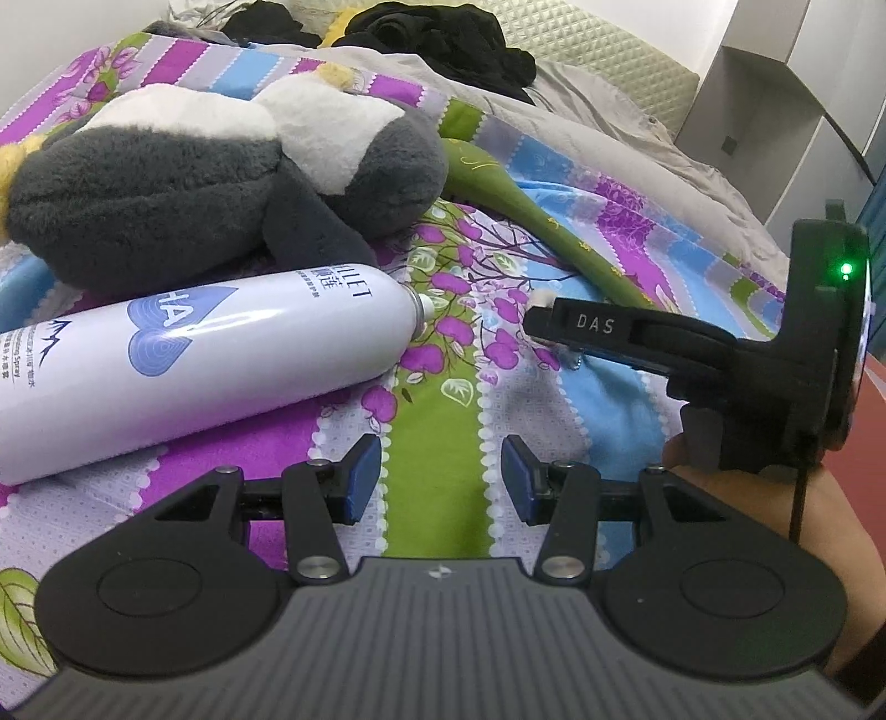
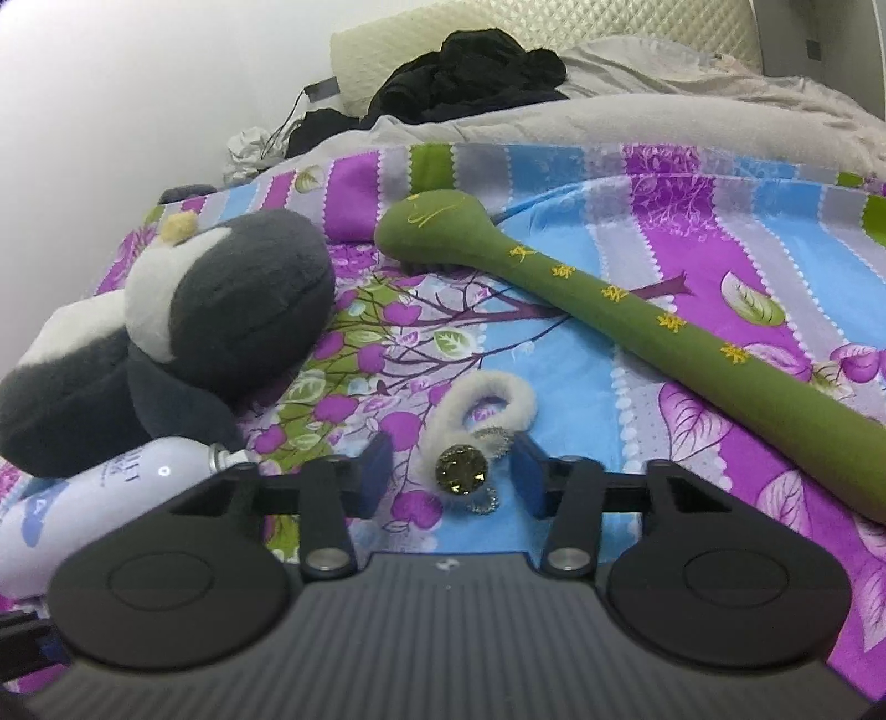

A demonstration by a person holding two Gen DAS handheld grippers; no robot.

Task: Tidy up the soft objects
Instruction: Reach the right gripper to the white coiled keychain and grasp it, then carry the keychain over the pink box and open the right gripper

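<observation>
A grey and white plush penguin lies on the patterned bed sheet, also in the right wrist view. A long green plush mallet lies to its right, also in the left wrist view. A white fluffy hair tie with a round jewel lies on the sheet between the open fingers of my right gripper. My left gripper is open and empty over the sheet. The right gripper shows in the left wrist view.
A white spray can lies beside the penguin, also in the right wrist view. Black clothes, a grey blanket and a pillow lie at the bed's far end. A wall stands to the left.
</observation>
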